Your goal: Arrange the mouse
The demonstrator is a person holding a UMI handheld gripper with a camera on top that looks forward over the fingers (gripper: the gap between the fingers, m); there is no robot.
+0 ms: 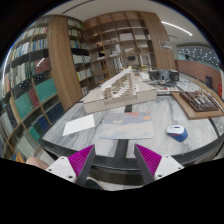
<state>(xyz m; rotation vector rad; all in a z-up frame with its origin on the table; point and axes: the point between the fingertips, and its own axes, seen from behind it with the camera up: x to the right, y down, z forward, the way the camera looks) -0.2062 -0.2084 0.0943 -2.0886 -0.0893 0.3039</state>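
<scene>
Gripper view: gripper [113,160] fingers spread apart, nothing between the purple pads [80,160]. Beyond them, grey table [150,122]. White mouse [177,130] lies on the table ahead of the right finger, well apart from it. Farther back: architectural model [120,88], paper sheet [78,124], bookshelves [40,70].

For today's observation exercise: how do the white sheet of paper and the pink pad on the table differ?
The sheet of paper is white; the pink pad is pale pink. The paper lies nearer the bookshelves; the pad lies nearer the small blue object. The pad sits just beyond the open gripper; the paper sits off to its side. Both lie flat on the table.
</scene>
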